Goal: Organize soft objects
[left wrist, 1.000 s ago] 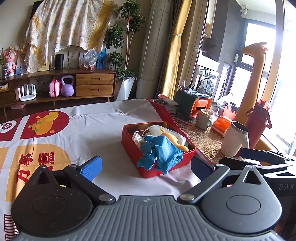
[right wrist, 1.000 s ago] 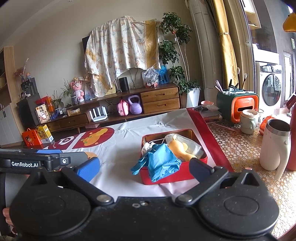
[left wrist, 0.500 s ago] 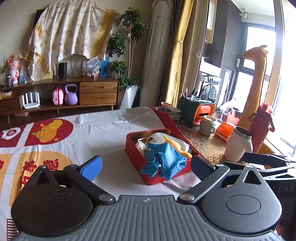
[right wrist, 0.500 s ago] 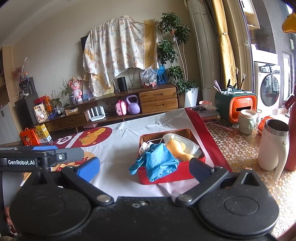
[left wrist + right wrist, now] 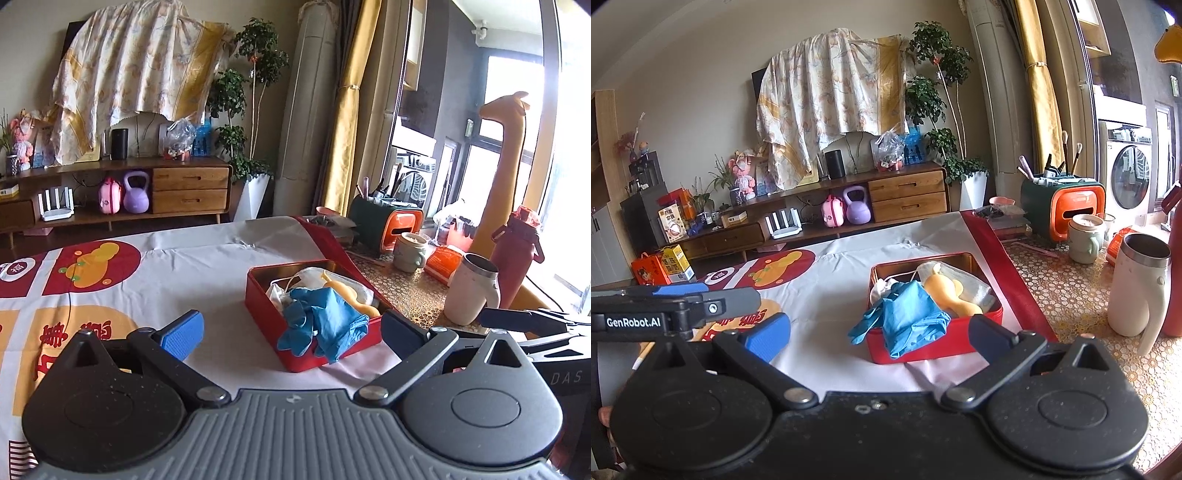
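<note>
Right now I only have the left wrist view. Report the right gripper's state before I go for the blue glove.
Observer: The right gripper is open, holds nothing, and faces the red tin.
Operator: Report what lies past my left edge.
Observer: An orange gift box stands beside a yellow carton, beyond the tablecloth's far left corner.
</note>
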### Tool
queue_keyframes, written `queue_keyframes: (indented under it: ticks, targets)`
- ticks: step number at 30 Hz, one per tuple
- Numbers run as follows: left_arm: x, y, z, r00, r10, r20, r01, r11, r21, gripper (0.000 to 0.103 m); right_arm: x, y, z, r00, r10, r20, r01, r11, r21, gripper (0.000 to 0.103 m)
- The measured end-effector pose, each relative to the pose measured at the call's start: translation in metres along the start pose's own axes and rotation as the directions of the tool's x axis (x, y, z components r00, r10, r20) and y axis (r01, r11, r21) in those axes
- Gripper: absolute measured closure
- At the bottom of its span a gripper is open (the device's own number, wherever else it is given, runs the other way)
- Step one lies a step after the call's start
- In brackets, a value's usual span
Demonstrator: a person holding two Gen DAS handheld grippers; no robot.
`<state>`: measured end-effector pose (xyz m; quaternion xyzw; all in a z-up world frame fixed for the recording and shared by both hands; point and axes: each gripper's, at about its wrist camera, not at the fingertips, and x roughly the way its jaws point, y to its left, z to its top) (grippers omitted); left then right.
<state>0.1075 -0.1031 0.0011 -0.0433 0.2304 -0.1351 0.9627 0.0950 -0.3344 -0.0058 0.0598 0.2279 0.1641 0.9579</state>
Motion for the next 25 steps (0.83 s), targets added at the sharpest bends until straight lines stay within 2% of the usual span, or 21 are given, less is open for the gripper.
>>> queue_keyframes:
  ticks: [14, 25]
  targets:
    - [-0.0001, 0.0016, -0.0009, 1.000, -0.008, 0.001, 0.008, 1.000, -0.010, 0.000, 0.0028, -0.0009, -0.0026, 1.000, 0.002, -0.005, -0.002, 1.000, 0.006, 0.000]
    - [-0.0027, -0.0043, -0.0037, 1.000, -0.004, 0.017, 0.003, 0.999, 0.036, 0.000, 0.0056, -0.0001, -0.0048, 1.000, -0.002, -0.010, 0.002, 1.000, 0.007, 0.000]
